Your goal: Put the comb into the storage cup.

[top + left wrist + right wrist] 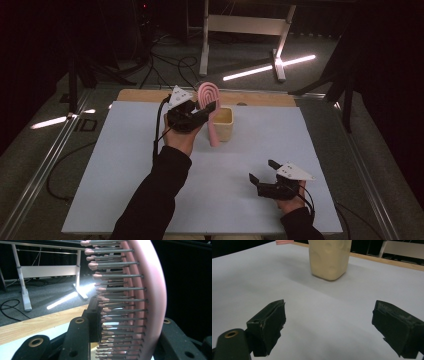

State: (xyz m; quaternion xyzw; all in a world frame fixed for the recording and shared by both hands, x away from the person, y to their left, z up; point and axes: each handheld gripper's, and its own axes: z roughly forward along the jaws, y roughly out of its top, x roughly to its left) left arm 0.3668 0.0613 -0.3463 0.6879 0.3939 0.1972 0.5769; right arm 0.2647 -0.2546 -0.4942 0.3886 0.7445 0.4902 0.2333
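Observation:
My left gripper (209, 109) is shut on the head of a pink hairbrush (207, 94), held upright in the air at the back middle of the table. Its handle hangs down beside the left side of a cream cup (225, 124), which stands on the white sheet. In the left gripper view the brush (152, 297) sits between the black jaws with its bristles pointing left. My right gripper (261, 170) rests low at the front right, open, nothing between its fingers. In the right gripper view the cup (329, 258) stands ahead of that gripper (328, 325), and the pink handle tip (284, 242) hangs left of it.
A white sheet (125, 165) covers the table, with a strip of bare wood (260, 99) at the far edge. Beyond it stand a white table frame (245, 25), loose cables (170, 62) and a bright light strip (270, 67) on the floor.

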